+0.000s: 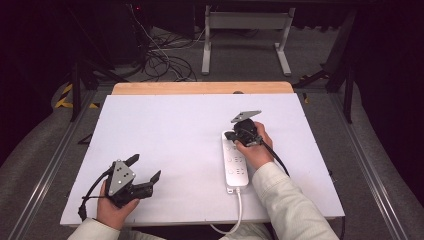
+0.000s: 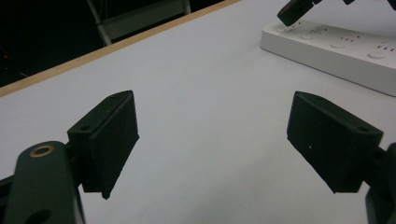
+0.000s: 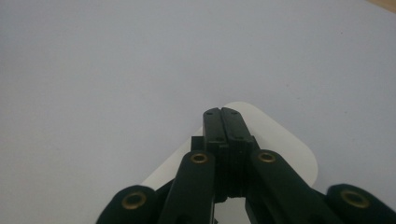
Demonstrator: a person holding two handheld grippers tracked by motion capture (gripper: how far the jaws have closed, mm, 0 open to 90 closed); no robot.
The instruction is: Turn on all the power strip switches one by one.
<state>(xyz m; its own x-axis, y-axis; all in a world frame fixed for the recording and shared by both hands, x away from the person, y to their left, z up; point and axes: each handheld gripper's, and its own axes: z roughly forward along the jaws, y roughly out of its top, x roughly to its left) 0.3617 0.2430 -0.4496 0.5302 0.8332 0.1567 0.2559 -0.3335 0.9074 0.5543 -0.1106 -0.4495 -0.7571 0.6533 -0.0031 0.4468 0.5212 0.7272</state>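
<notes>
From the high view, a white power strip (image 1: pixel 236 162) lies on the white table (image 1: pixel 170 125), at about four o'clock from the table's middle, its long side running from near edge to far. Its white cord (image 1: pixel 235 212) leaves the near end and drops over the table's front edge. The right gripper (image 1: pixel 231 136) sits over the strip's far end, held by the right hand (image 1: pixel 255 147), jaws pressed together with nothing between them. The left gripper (image 1: pixel 145 167) rests at about seven o'clock, well apart from the strip, its jaws spread wide and empty, the left hand (image 1: pixel 116 209) behind it.

In the left gripper view, the two black jaws stand far apart over bare table, and the power strip (image 2: pixel 336 49) lies at about one o'clock, with the right gripper (image 2: pixel 294 11) touching down on its end.

In the right gripper view, the jaws are clenched flat against each other, tips over the rounded far end of the power strip (image 3: pixel 285 144).
</notes>
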